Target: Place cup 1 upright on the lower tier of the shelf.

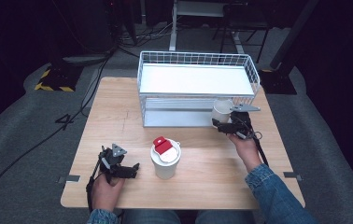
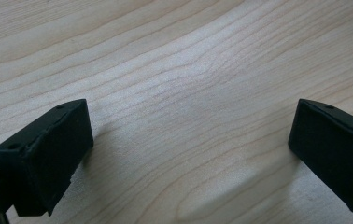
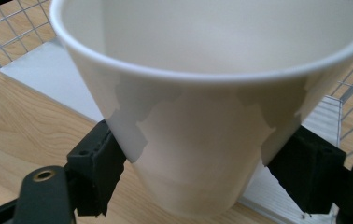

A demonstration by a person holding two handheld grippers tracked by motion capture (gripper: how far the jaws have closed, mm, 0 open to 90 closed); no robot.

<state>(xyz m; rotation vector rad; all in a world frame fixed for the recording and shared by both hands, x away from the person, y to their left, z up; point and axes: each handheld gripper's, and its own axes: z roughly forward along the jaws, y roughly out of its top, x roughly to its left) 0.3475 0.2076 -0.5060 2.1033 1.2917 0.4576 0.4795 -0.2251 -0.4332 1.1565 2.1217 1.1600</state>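
Jaws of the right gripper clamped a white open paper cup beside the white wire basket rack. Left gripper rested spread wide, empty, on the light wooden table, near a lidded white cup with red tab.

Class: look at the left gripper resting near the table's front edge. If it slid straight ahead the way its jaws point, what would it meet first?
Probably the lidded cup. The left gripper, open, points right along the table, and the cup stands next in that line, though depth is unclear.
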